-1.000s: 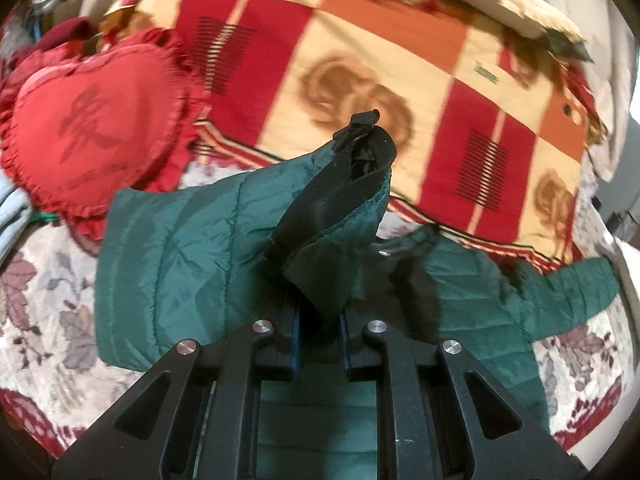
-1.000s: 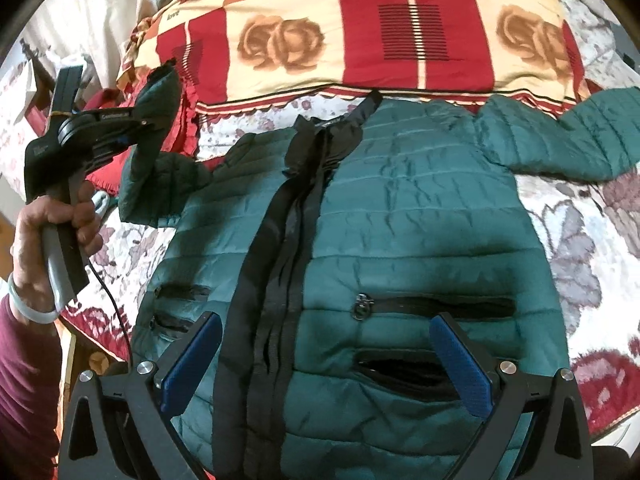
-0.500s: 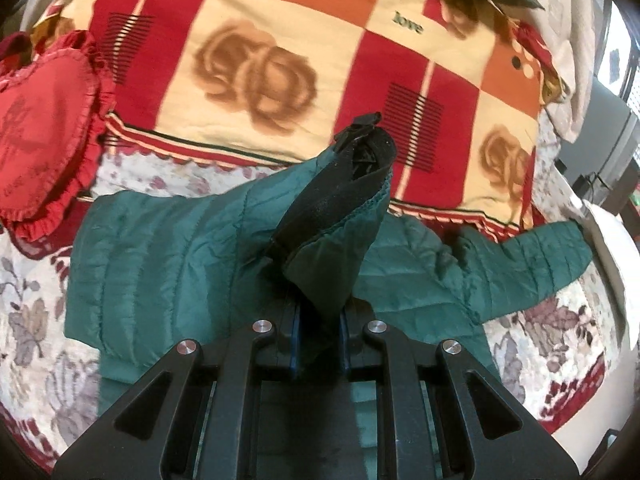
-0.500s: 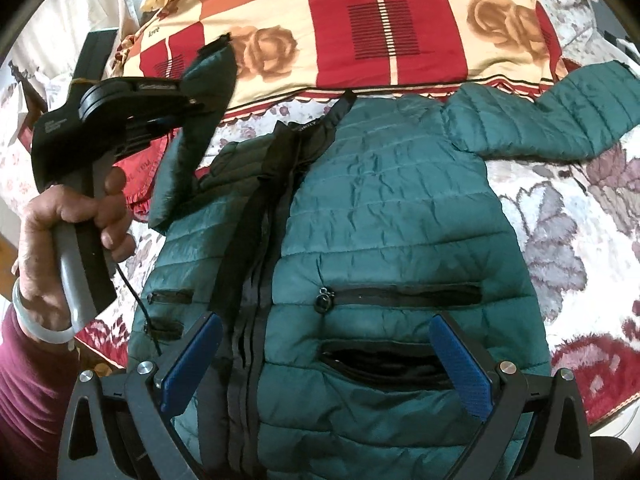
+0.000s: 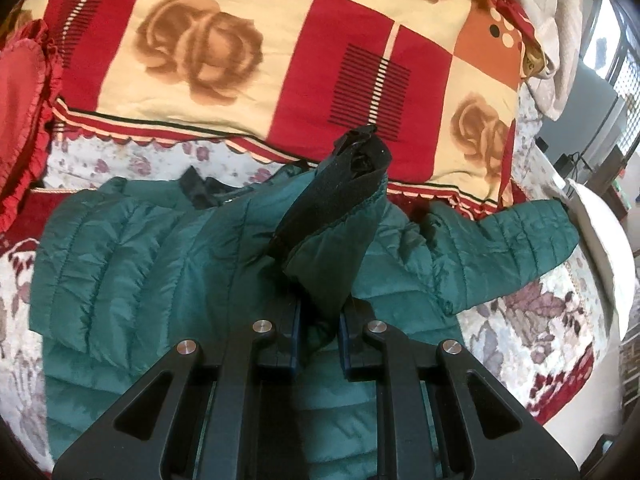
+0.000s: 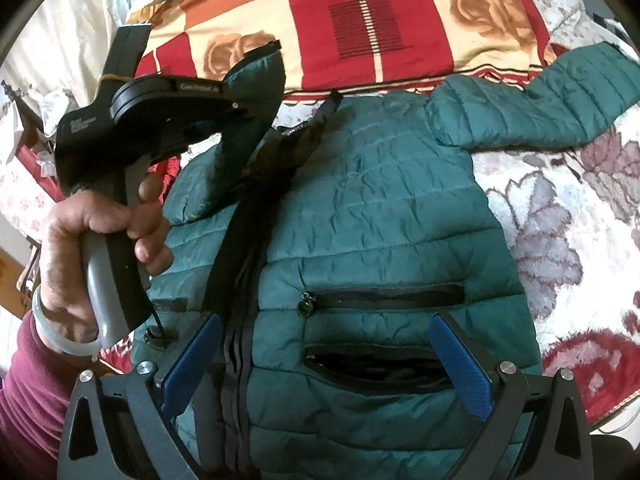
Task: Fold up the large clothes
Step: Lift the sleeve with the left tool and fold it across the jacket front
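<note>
- The left tongs (image 5: 318, 316) pinch the green jacket's (image 6: 380, 220) sleeve cuff (image 5: 340, 216), lifted toward 12 o'clock, to fold it over, I think.
- The right tongs (image 6: 328, 364) are spread wide, empty, above the pockets.

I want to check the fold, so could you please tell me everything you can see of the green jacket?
The green jacket is a quilted puffer of shiny fabric with a black front zip and two zipped pockets. It lies front up on the flowered bedspread, collar towards the checked blanket. One sleeve stretches flat out to the side. The other sleeve's cuff is pinched in the shut left gripper and lifted over the chest. The open right gripper hovers above the hem.
</note>
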